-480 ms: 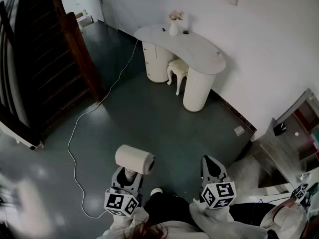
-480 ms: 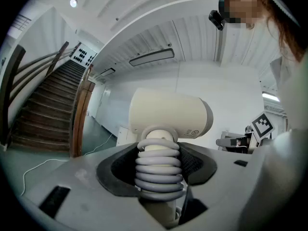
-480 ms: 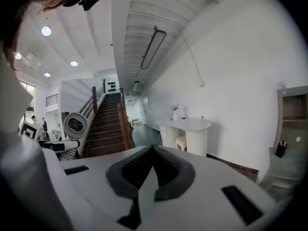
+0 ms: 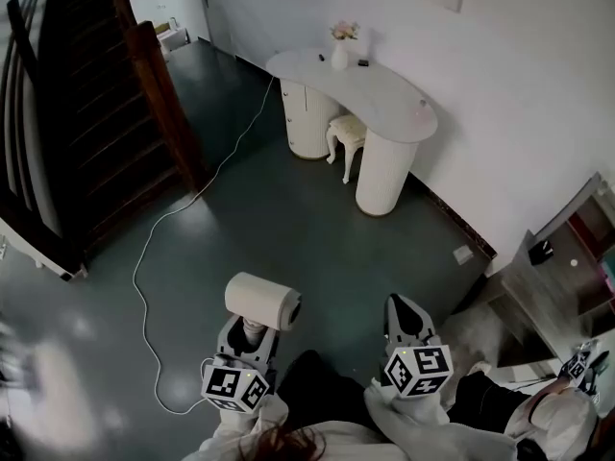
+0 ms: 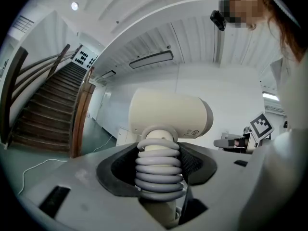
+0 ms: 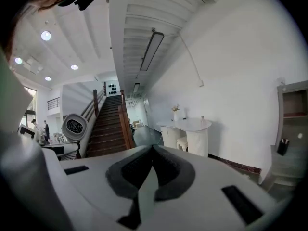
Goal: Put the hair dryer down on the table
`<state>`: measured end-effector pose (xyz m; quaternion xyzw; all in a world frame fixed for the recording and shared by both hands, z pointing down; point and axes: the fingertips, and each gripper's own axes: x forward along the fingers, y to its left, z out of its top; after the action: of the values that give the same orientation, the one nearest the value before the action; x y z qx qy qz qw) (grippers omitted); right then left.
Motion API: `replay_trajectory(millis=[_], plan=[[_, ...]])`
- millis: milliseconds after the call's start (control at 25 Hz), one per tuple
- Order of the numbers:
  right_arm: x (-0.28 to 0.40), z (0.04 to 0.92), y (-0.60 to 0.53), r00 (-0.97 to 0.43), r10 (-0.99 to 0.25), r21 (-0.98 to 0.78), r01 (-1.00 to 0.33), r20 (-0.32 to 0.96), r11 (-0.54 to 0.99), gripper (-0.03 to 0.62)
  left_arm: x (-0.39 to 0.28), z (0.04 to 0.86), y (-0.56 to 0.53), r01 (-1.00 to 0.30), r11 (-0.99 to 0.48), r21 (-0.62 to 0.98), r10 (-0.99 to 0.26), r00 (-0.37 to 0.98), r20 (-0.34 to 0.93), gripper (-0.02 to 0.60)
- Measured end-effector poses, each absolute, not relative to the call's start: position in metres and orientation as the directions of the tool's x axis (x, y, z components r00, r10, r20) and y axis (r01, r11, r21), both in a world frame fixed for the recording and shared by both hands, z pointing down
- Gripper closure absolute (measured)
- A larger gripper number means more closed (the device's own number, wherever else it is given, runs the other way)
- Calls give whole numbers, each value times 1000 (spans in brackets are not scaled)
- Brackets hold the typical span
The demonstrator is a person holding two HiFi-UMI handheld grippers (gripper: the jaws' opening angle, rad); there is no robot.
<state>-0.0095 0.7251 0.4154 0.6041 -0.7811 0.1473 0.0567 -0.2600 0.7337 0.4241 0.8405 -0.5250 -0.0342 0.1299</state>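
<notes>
A: What does the left gripper (image 4: 246, 334) hold?
B: A smooth cream hair dryer (image 4: 261, 302) with a cylindrical barrel. The jaws clamp its handle, wound in ribbed grey cord (image 5: 159, 172), well apart from the curved white table (image 4: 389, 92).
A: And the right gripper (image 4: 405, 317)?
B: Jaws together, empty. Both grips match the earlier frame.

1 hair dryer (image 4: 261, 303), 2 grippers (image 4: 250, 329) (image 4: 404, 307), 1 table (image 4: 384, 89), 1 stool (image 4: 346, 133), 1 vase (image 4: 339, 58)

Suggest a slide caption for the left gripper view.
Left gripper clamps a cream hair dryer by its coil-wrapped handle, staircase behind.
</notes>
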Motion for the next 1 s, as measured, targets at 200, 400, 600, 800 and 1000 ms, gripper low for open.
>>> replay_trajectory(millis=[200,400,600,800,1000], plan=[[-13,418,725,-297,-915,-172,-951,271,258,545,-250,422,737,-874,-422,240,-889,451,78,347],[-19,422,709,-323,-905,-170,-944,278,284,545,-252,429,723,-877,-407,255,-894,439,86,347],[-14,430,672,-319,-903,-172,-945,287,279,545,-247,435,681,-872,-408,269,-892,444,84,347],[-9,429,613,-316,-903,-176,-945,291,274,545,-240,432,620,-865,-422,272,-887,456,72,347],[-5,415,545,-301,-912,-165,-950,279,264,545,-235,416,550,-854,-450,260,-877,478,51,347]])
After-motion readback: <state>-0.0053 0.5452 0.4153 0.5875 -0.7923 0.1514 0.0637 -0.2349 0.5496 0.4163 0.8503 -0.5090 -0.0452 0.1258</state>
